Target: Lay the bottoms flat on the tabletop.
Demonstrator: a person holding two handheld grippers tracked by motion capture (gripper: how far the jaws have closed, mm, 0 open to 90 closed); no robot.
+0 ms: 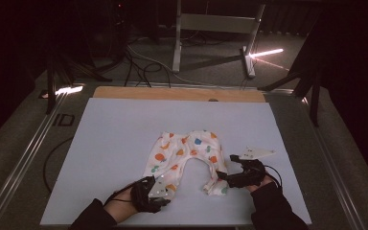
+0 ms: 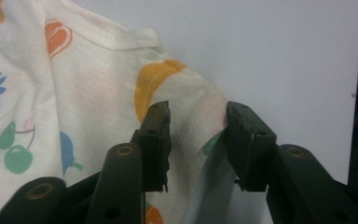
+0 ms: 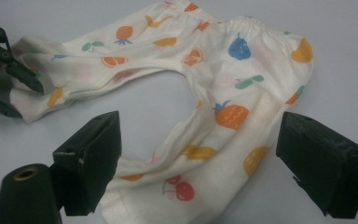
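Straddling trouser cuffs (image 1: pixel 214 186): open tongs (image 3: pixel 200 168)

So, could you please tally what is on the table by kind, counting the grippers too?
Baby trousers: 1
Grippers: 2, the left gripper and the right gripper
Blue mat: 1
Total: 4

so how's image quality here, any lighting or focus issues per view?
High view: dim overall, the room beyond the table nearly black, with two bright light streaks on the floor; the baby pants stay readable but soft. Left gripper view: bright and even, cloth print sharp, slight softness on the left tool. Right gripper view: well lit, the right tool casts soft shadows on the white surface.
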